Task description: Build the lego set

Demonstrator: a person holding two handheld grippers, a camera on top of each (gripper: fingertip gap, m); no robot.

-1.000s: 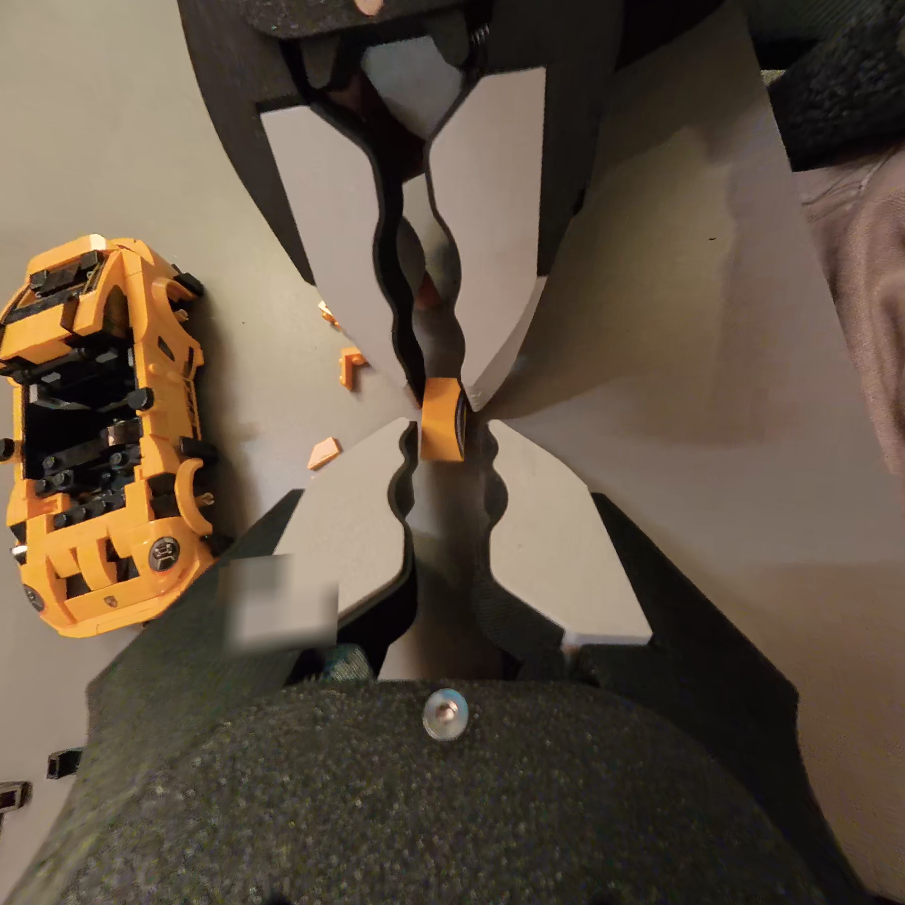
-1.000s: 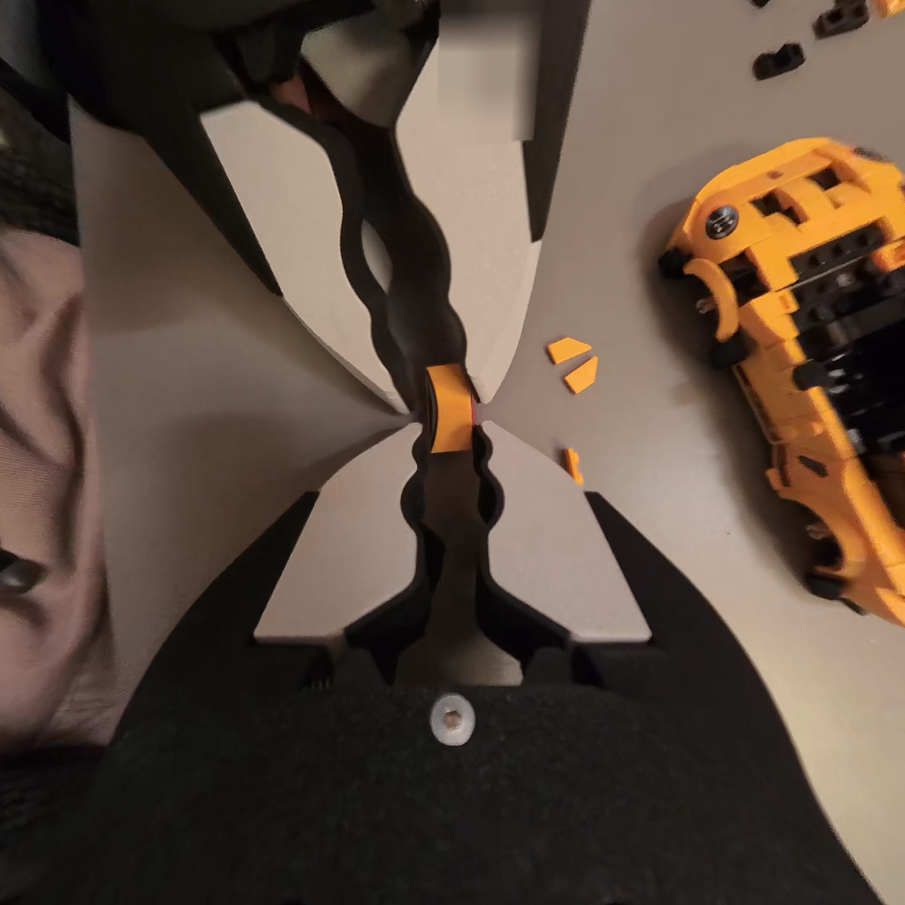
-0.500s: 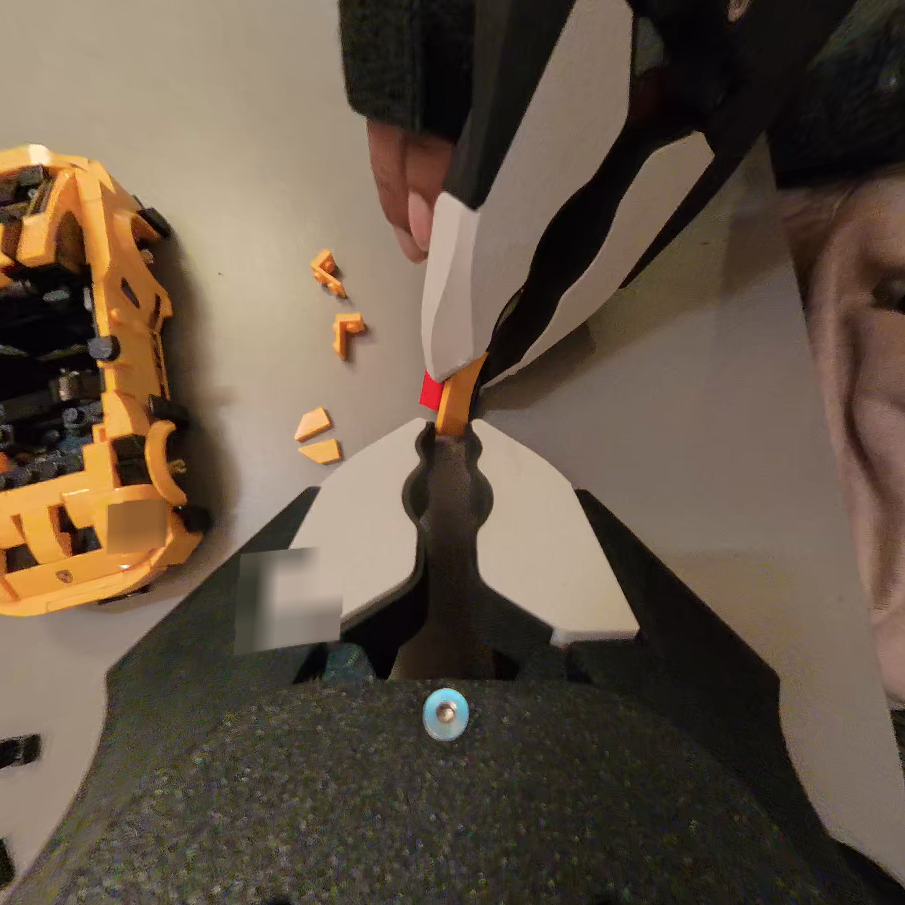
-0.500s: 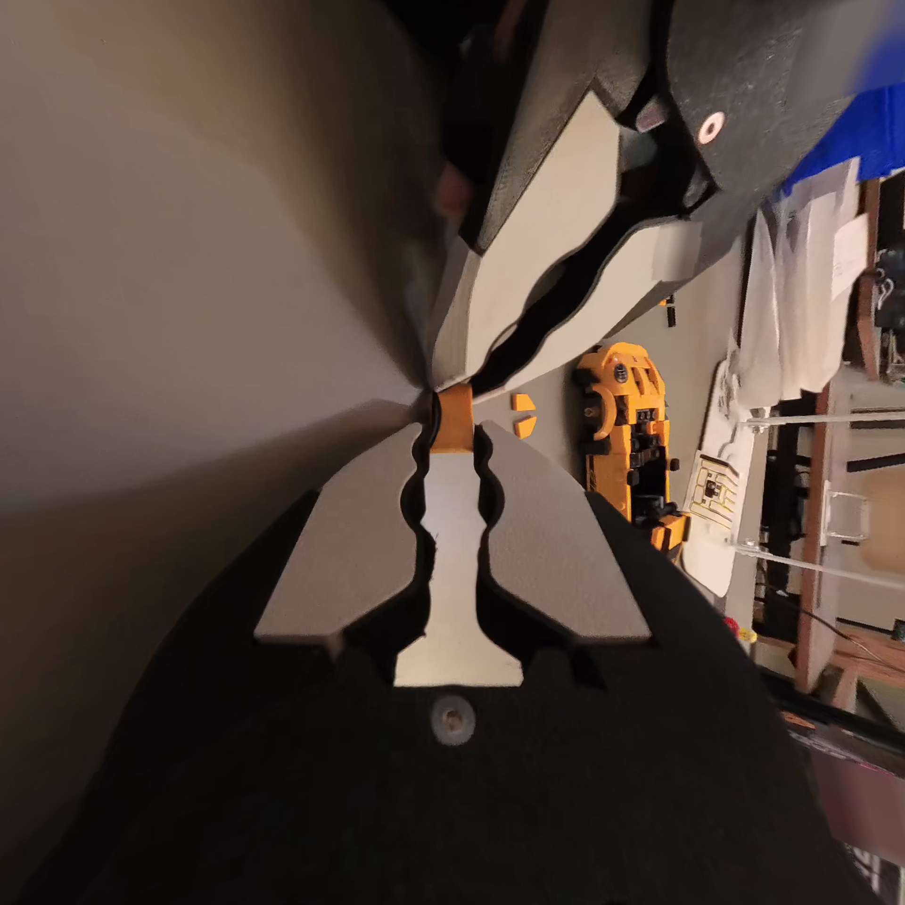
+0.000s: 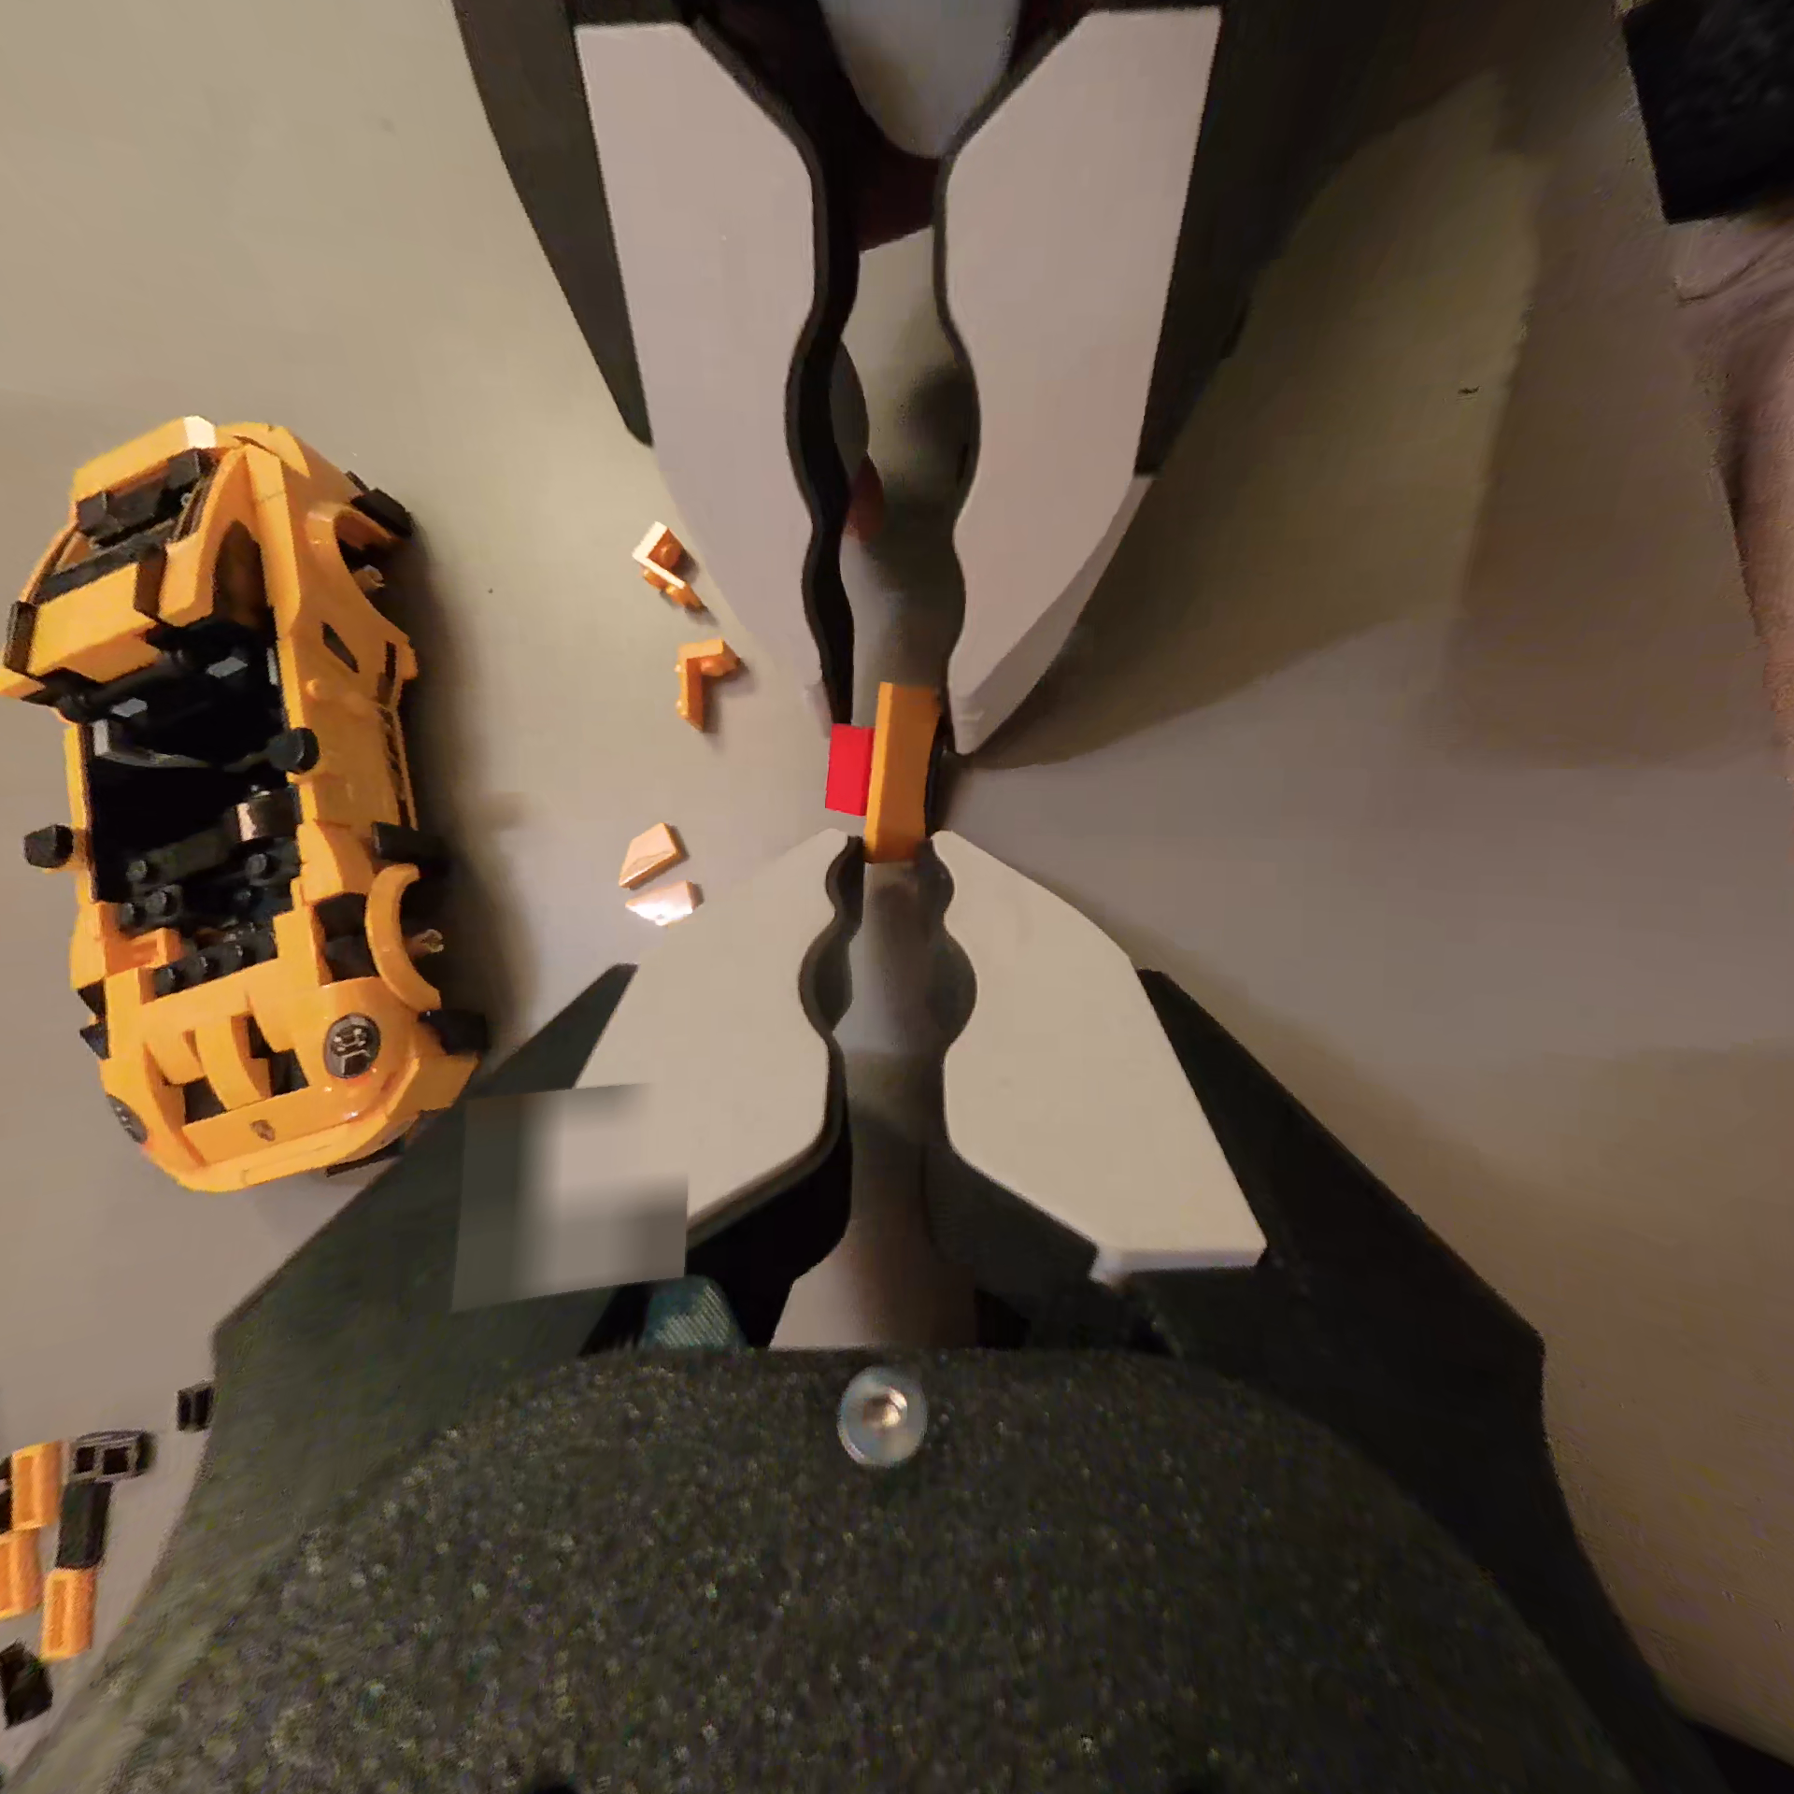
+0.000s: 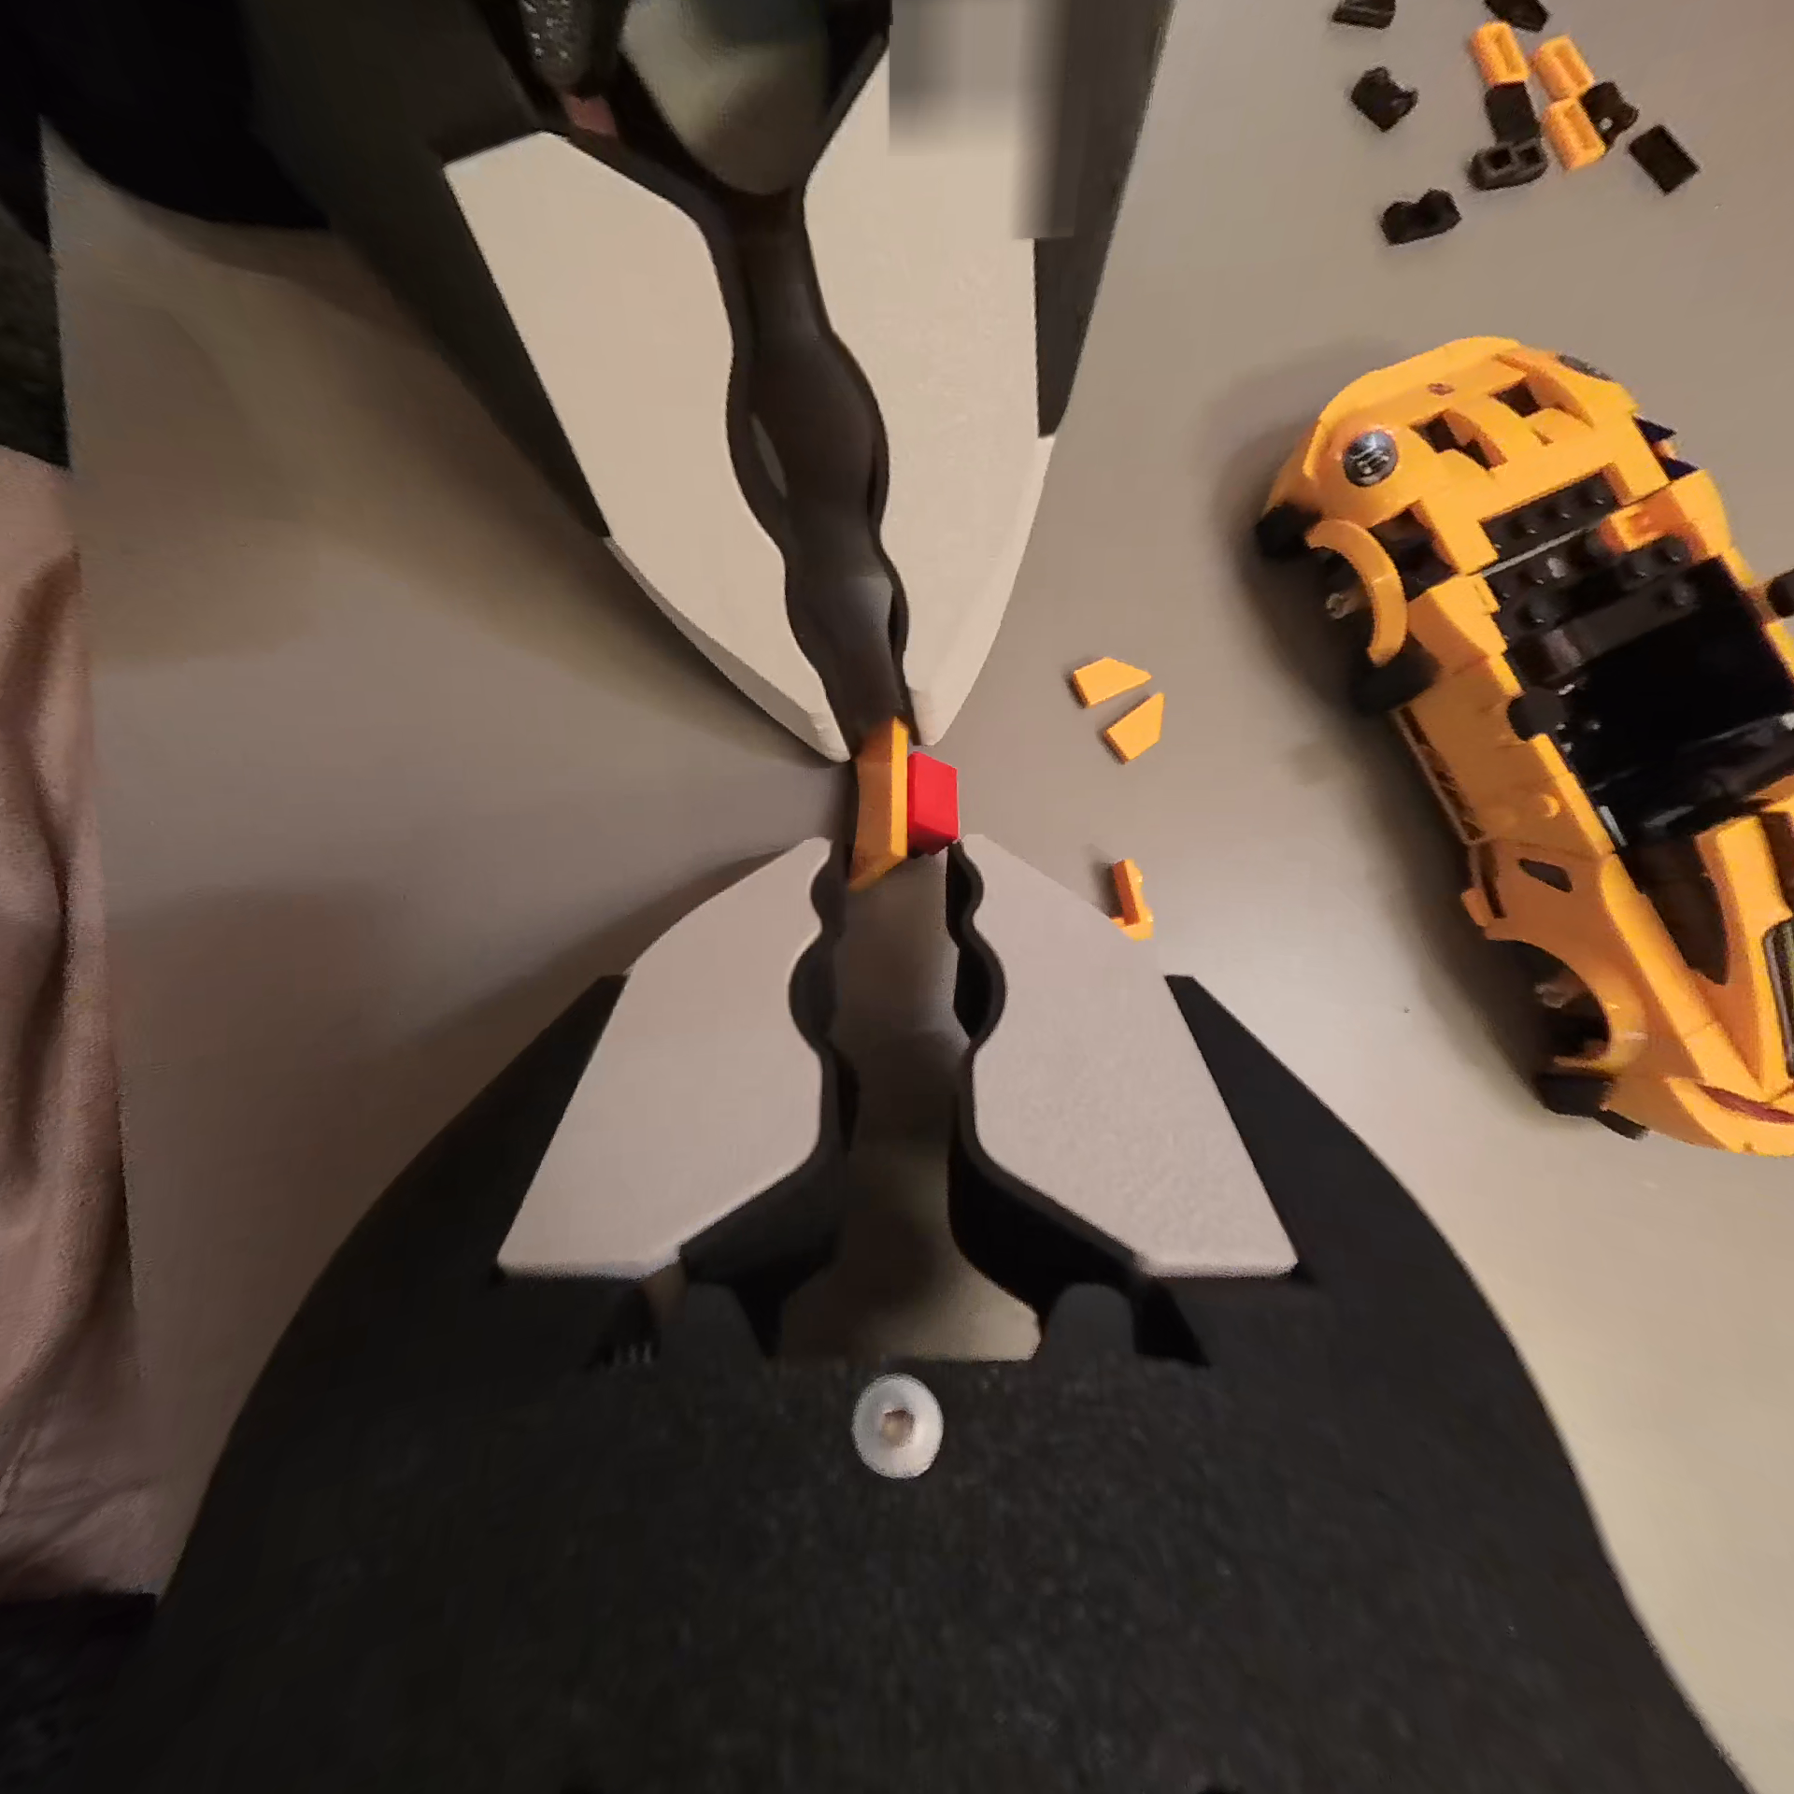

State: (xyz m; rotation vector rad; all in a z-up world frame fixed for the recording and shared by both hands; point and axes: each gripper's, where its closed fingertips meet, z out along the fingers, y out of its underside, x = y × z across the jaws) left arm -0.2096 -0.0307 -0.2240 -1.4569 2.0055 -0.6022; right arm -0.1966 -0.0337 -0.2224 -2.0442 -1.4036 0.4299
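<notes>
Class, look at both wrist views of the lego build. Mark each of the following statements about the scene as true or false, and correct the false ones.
1. Both grippers meet tip to tip at one small orange piece. True.
2. A red piece sits against the orange piece. True.
3. The orange car is held in the left gripper. False: it lies on the table, apart from both grippers.
4. The car is blue and white. False: it is orange and black.
5. Small orange pieces lie loose on the table between the right gripper and the car. True.
</notes>
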